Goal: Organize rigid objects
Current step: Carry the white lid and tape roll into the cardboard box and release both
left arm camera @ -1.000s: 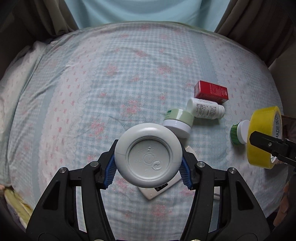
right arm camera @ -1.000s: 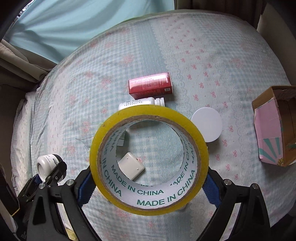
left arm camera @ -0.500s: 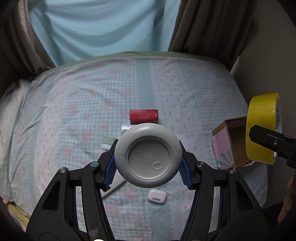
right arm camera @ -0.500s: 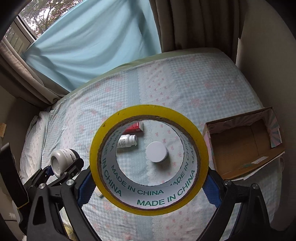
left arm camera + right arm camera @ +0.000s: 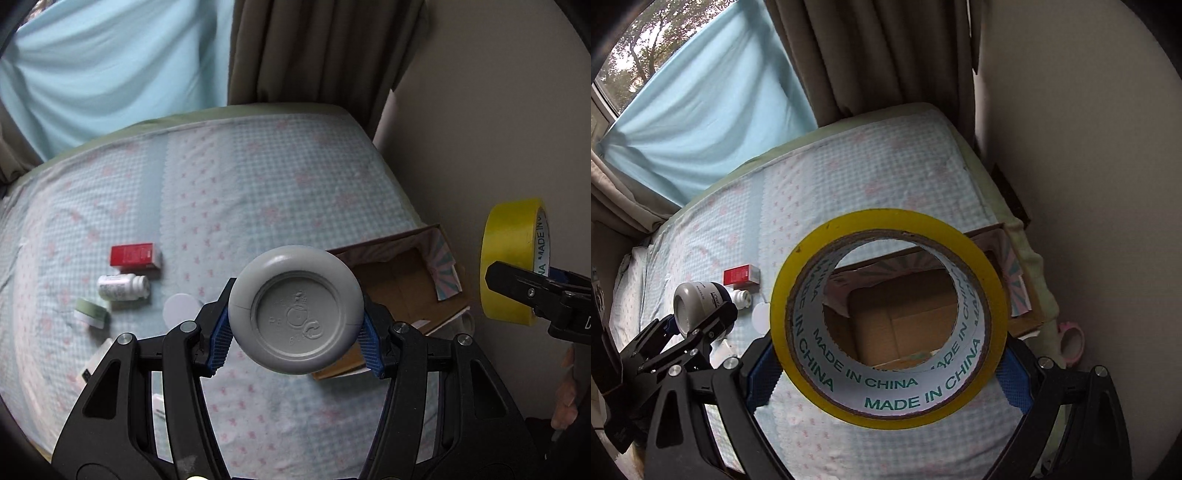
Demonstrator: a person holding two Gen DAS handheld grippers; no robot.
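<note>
My left gripper (image 5: 295,334) is shut on a round grey-white jar (image 5: 295,310), seen from its underside, held above the bed just left of an open cardboard box (image 5: 402,284). My right gripper (image 5: 888,365) is shut on a yellow tape roll (image 5: 886,398) printed MADE IN CHINA; through its hole I see the inside of the box (image 5: 905,314) below. The tape roll (image 5: 511,258) also shows at the right edge of the left wrist view, and the jar (image 5: 696,304) at the left of the right wrist view.
On the bed sheet (image 5: 258,184) to the left lie a red box (image 5: 135,254), a white pill bottle (image 5: 122,287), a green-lidded jar (image 5: 92,314) and a white disc (image 5: 181,314). A wall and curtains bound the bed at right and back. A pink object (image 5: 1071,339) lies beside the bed.
Both grippers rose and travelled right across the bed with the jar and tape roll still held. The cardboard box came into view and now lies under the tape roll.
</note>
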